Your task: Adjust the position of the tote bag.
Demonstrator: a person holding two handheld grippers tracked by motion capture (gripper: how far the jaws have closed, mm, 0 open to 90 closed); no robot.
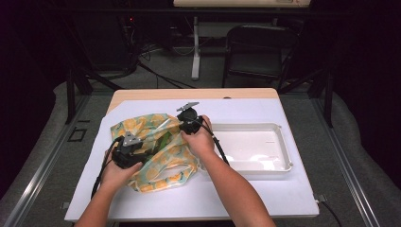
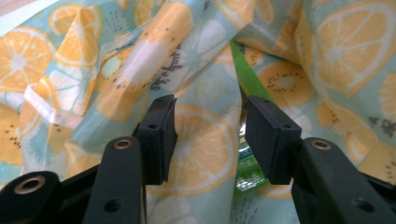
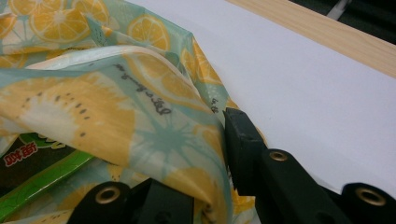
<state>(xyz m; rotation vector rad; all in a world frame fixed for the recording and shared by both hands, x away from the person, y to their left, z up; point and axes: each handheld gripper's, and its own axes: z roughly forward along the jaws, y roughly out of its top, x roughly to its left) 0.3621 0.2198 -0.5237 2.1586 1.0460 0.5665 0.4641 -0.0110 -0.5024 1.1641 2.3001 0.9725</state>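
pinching the citrus-print bag (image 3: 116, 116) rim, right tongs (image 3: 205, 186) shut; left tongs (image 2: 210, 140) open above it.

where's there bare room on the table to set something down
Free: the white tray at right is bare inside, and the white mat in front of it. Crowded: the left half, where the fruit-print bag and both grippers sit.

A dark lab or studio: white-topped table (image 1: 265, 198) inside black frame struts (image 1: 71, 94), folding chair (image 1: 257, 52) at one o'clock, floor cables (image 1: 161, 75) at eleven.
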